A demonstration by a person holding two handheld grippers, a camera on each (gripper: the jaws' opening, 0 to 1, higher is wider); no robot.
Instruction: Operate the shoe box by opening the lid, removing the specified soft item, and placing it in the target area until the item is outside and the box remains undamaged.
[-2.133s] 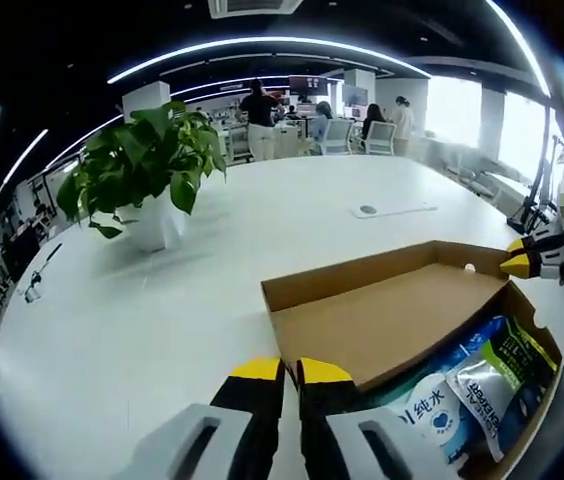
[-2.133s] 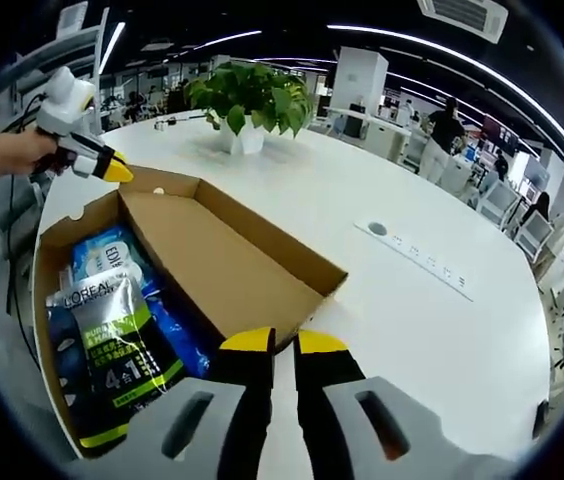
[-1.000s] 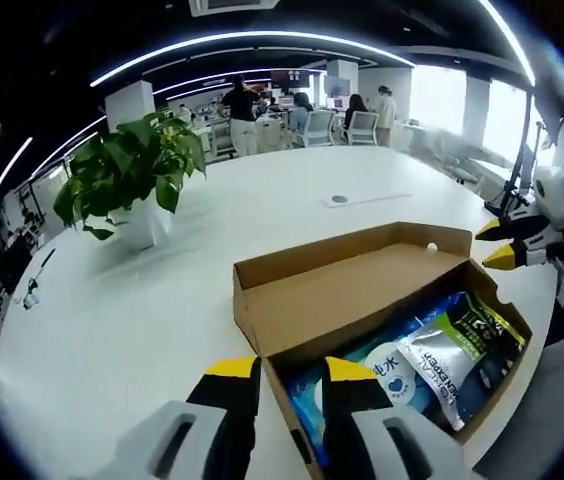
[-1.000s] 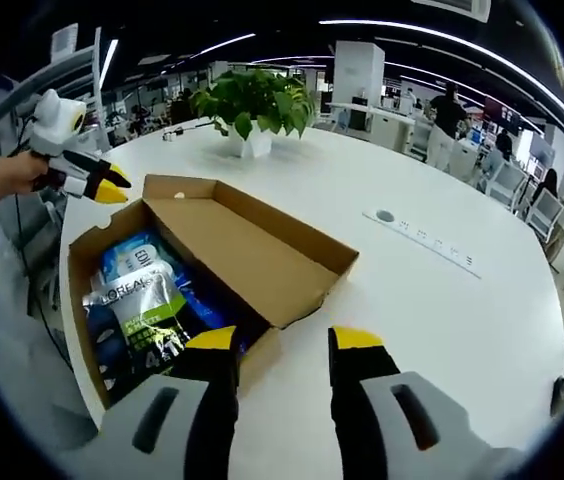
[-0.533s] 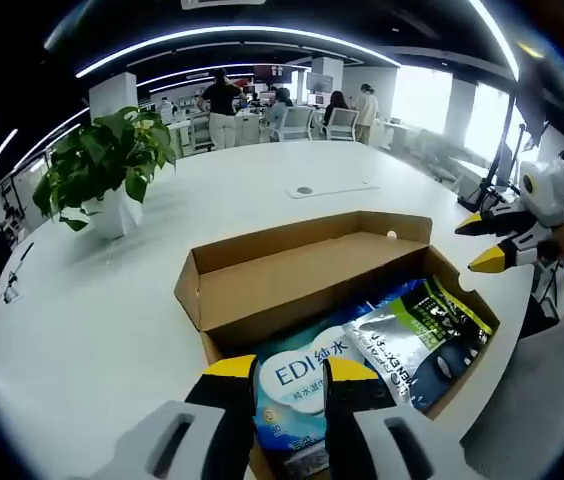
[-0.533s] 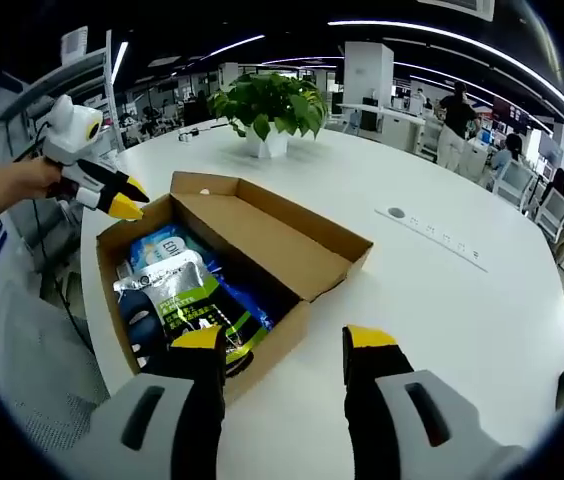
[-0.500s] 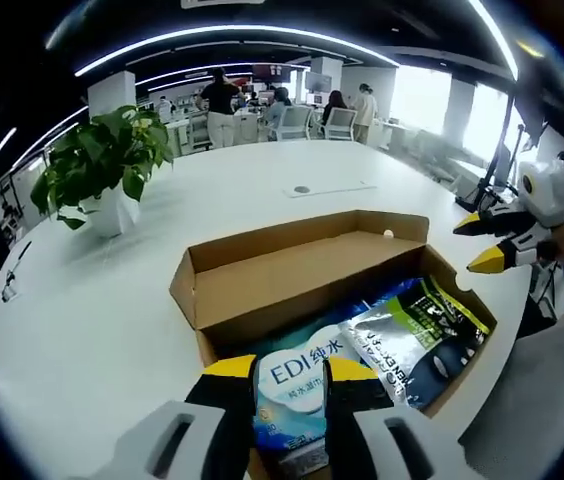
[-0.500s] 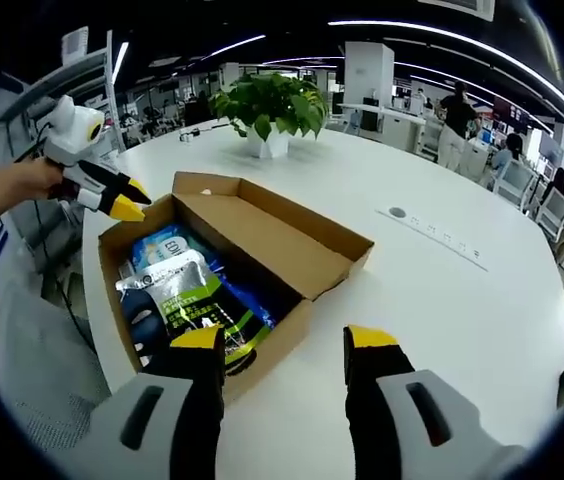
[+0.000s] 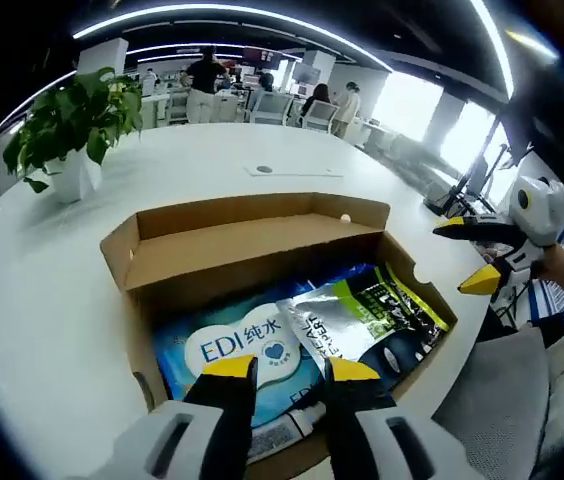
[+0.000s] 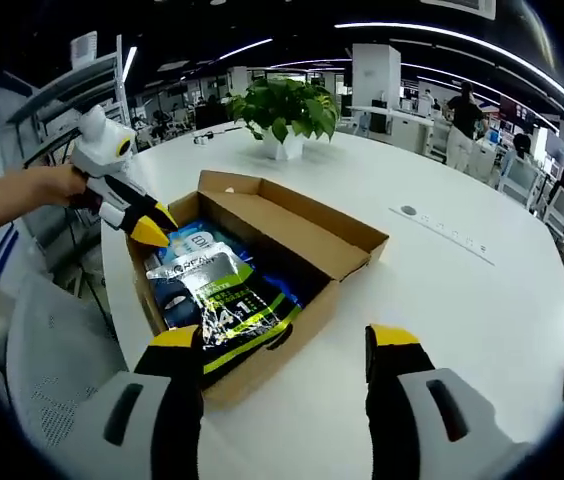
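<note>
Landmark: the shoe box [image 10: 292, 262] on the white table [image 10: 482, 300], lid [image 9: 232, 245] folded back along the far side and lying open.

What has just changed: both my grippers have come in over the box. A second ago the left gripper [image 9: 280, 372] sat off the box's near corner; now its tips hover right above the blue-and-white EDI pack [image 9: 237, 350] at the near end of the box interior. Its fingers are slightly parted and pinch nothing that I can see. In the right gripper view the same gripper [image 10: 149, 222] reaches in at the box's far-left corner, tips just over the packs.

The right gripper [image 10: 287, 340] has spread its fingers wider than before; they now straddle the near wall of the box, holding nothing. From the left gripper view I see it [image 9: 474, 254] just off the box's right end, yellow tips apart.

Task item: the soft packs are all inside the box. The silver-green pouch [image 10: 224, 298] lies on top, overlapping the EDI pack, with a darker blue pack [image 9: 362, 275] beneath toward the lid side.

Meaning: lid step looks done; the box appears unmarked. Removal has not begun. I judge the left is lining up on the EDI pack; the overlapping pouch may drag along.
</note>
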